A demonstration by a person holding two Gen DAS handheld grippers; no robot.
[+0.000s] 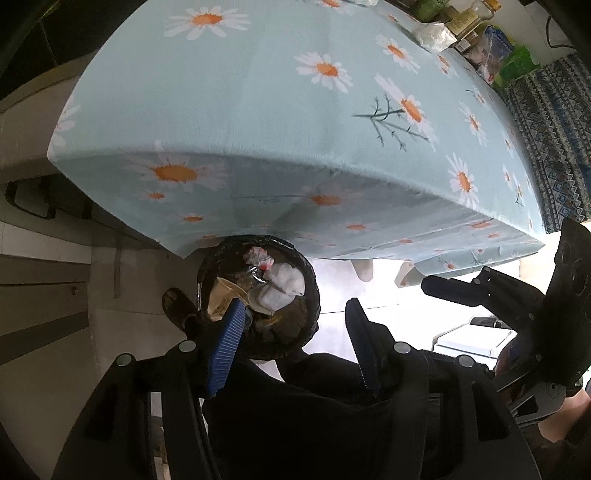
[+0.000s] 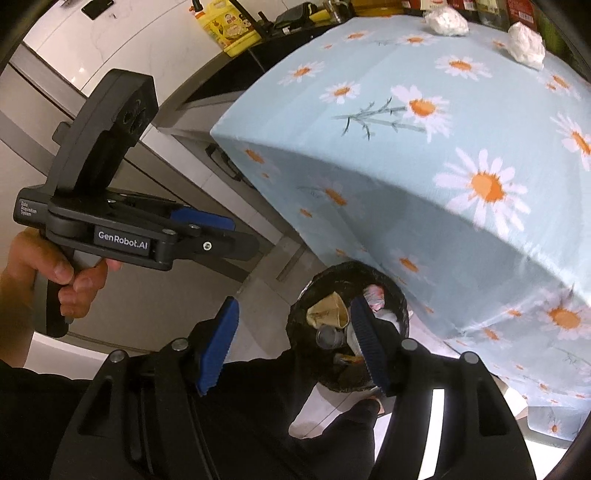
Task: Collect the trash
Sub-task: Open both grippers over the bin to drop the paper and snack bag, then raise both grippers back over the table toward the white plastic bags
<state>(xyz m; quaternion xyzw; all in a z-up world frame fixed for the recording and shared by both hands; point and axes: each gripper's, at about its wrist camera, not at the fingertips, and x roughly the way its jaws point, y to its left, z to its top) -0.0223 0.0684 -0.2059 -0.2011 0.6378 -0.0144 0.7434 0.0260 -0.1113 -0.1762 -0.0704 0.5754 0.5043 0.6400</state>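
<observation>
Bin point(image 1: 258, 299) on the floor at the table's near edge, black-lined, already holding crumpled paper, a tan wrapper and a can; seen from the left gripper point(image 1: 295, 347) at about 11 o'clock just past the left pad, from the right gripper point(image 2: 295, 347) at about 1 o'clock behind the right pad. Both grippers pointing steeply down, jaws apart, nothing between the pads, so both empty and open. Remaining trash up on the table: two white paper wads point(image 2: 445, 16) point(image 2: 526, 46) at the far edge, around 1 o'clock in the right view, well apart from either gripper; one wad point(image 1: 434, 35) also at 1 o'clock in the left view. No clear long axis to these lumps, so any closing direction probably workable. Right gripper judged the nearer to them, though not by much. Next move likely a lift away from the bin and a reach across the table. Surface: a pale blue tablecloth point(image 2: 406, 166) printed with daisies, hanging over the edge. Room: a kitchen, with white cabinets, bottles and packets along the far side, a patterned blue cloth at the right.
</observation>
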